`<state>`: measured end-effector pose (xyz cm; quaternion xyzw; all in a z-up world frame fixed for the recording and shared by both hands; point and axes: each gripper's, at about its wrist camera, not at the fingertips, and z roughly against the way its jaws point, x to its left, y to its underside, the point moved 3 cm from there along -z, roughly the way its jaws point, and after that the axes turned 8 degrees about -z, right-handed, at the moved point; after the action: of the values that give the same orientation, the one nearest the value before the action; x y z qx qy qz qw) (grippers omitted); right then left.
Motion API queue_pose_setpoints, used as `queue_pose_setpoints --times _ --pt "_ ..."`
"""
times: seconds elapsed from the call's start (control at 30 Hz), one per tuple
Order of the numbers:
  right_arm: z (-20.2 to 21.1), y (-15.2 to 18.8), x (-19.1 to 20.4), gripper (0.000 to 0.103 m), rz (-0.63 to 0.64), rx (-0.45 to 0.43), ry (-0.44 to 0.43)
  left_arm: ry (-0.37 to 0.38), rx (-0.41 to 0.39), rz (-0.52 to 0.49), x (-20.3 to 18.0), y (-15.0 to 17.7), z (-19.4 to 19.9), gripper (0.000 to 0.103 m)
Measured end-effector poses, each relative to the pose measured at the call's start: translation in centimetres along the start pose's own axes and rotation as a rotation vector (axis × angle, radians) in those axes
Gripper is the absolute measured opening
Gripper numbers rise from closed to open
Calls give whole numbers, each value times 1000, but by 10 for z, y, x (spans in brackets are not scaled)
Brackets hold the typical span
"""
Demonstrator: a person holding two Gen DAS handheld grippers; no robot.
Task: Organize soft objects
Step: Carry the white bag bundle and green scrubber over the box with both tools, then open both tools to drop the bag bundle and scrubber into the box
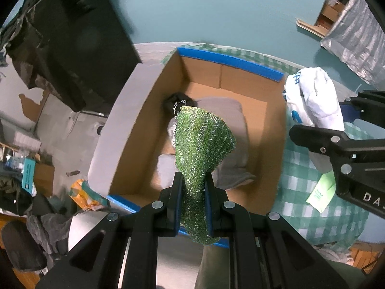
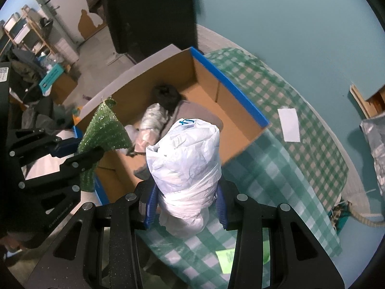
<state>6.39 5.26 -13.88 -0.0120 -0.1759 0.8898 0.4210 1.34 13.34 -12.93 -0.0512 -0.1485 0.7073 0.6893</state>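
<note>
The green sparkly cloth [image 1: 202, 149] hangs pinched between the pads of the left tongs [image 1: 194, 202], its long axis running straight ahead from the tips and fanning wider toward its far end. That free end sits over the open cardboard box [image 1: 149, 110], directly ahead of and below the left tongs, so a drop from here would likely land inside. In the box already lie a grey folded garment [image 1: 231, 130], a dark bundle [image 1: 173, 101] at the far corner and, seen from the right wrist view, a clear-wrapped roll [image 2: 151, 118].

The right tongs [image 2: 185, 207] are clamped on a white plastic bag bundle [image 2: 187, 159], which stands upright along the tongs' axis. It lies to the right of the left tongs, just outside the box's near right wall, above the green checked cloth [image 2: 276, 168] covering the surface. The box is ahead and to the left of the right tongs.

Judging by this, the left hand is nearer to releasing; the right must shift leftward over the rim first.
</note>
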Motion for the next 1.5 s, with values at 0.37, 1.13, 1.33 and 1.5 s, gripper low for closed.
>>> queue_pose_setpoints --times 0.37,1.13,1.33,1.5 --pt "-28 -17 17 40 -5 41 -46 -21 38 41 28 -2 -26 16" --pt "-45 -30 22 65 -78 42 -45 -59 65 45 50 -5 -35 50" --pt "-37 -25 16 66 -91 30 -43 -65 46 40 44 -7 -28 51" --pt "-27 -16 8 66 -106 16 -41 -66 32 35 37 -6 -19 55"
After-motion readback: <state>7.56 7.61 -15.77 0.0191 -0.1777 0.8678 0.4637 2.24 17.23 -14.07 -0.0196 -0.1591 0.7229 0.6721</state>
